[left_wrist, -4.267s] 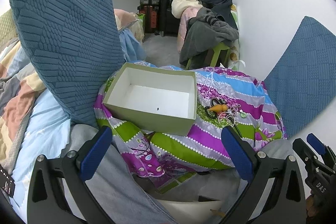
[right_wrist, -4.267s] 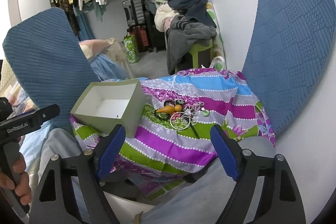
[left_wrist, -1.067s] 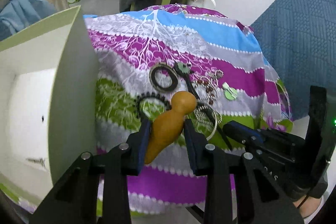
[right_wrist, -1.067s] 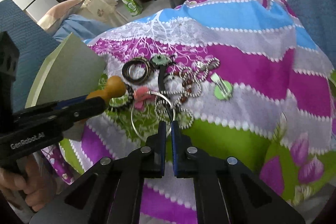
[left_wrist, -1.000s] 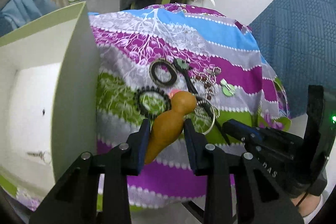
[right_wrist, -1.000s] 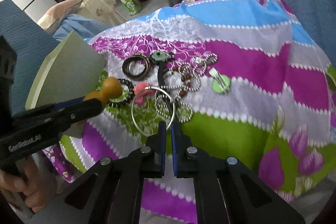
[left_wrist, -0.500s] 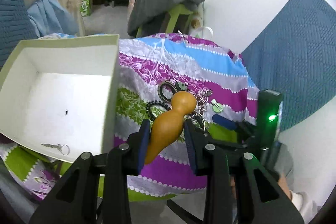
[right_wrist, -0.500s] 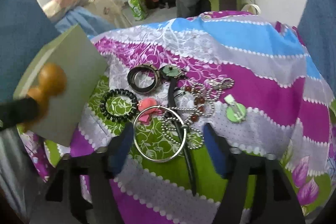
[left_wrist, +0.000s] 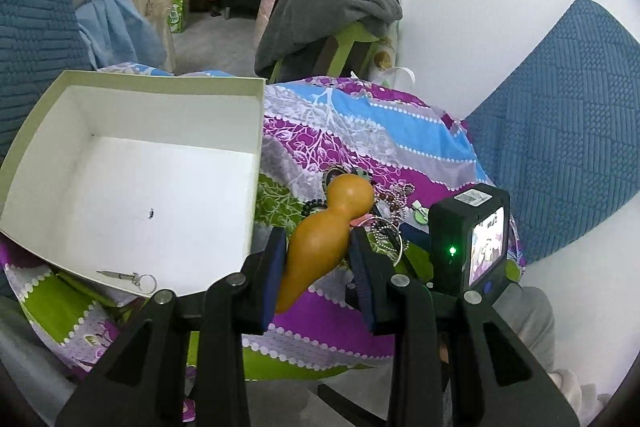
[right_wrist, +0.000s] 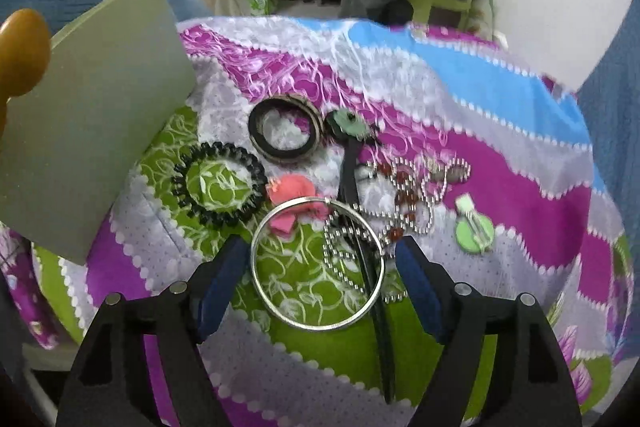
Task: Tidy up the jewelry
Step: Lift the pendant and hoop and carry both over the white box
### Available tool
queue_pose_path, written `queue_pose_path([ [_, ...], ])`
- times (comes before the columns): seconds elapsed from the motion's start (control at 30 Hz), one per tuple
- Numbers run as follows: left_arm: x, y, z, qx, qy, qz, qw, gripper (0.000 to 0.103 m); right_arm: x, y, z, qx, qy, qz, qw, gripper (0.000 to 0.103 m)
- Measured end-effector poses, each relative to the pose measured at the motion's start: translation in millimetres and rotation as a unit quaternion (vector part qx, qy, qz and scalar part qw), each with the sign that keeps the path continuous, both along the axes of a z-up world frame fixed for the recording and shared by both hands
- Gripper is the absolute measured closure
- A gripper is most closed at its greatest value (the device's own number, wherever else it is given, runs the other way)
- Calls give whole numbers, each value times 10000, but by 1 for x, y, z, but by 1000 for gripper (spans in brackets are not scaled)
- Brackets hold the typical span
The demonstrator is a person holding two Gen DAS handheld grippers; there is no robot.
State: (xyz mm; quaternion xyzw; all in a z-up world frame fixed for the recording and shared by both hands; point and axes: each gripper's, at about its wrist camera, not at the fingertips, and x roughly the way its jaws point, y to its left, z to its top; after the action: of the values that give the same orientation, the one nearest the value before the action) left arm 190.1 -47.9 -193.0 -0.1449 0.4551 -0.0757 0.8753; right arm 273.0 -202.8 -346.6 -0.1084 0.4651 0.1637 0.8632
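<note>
My left gripper [left_wrist: 318, 269] is shut on an orange gourd-shaped ornament [left_wrist: 328, 227], held up beside the open green box [left_wrist: 168, 83], which holds a small silver pin with a ring [left_wrist: 126, 277]. The gourd's tip also shows in the right wrist view [right_wrist: 22, 53]. My right gripper [right_wrist: 320, 279] is open, its fingers on either side of a silver bangle [right_wrist: 318, 263] on the striped cushion [right_wrist: 500, 155]. Around it lie a black coil hair tie [right_wrist: 220, 185], a dark round bangle [right_wrist: 286, 133], a bead chain [right_wrist: 400, 199], a pink piece [right_wrist: 292, 195] and a green clip [right_wrist: 474, 227].
The box's green outer wall [right_wrist: 92, 131] stands just left of the jewelry. Blue quilted cushions [left_wrist: 568, 131] flank the striped cushion. A green stool with heaped clothes [left_wrist: 332, 11] and suitcases stand behind. The right gripper's body [left_wrist: 468, 235] sits close to my left one.
My right gripper, shut on the black stick a second ago, has opened and now straddles the silver bangle. My left gripper has lifted the gourd and drawn back toward the box.
</note>
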Motion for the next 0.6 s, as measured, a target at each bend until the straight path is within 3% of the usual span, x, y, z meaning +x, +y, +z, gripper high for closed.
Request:
queue_pose_path([
  [0.1, 0, 1, -1, 7, 13, 7, 10000, 69, 1, -3, 0, 50, 43, -86, 9999, 37],
  [0.6, 5, 6, 2, 118, 91, -50, 9999, 69, -25, -33, 55, 834, 317, -801, 9928, 37],
])
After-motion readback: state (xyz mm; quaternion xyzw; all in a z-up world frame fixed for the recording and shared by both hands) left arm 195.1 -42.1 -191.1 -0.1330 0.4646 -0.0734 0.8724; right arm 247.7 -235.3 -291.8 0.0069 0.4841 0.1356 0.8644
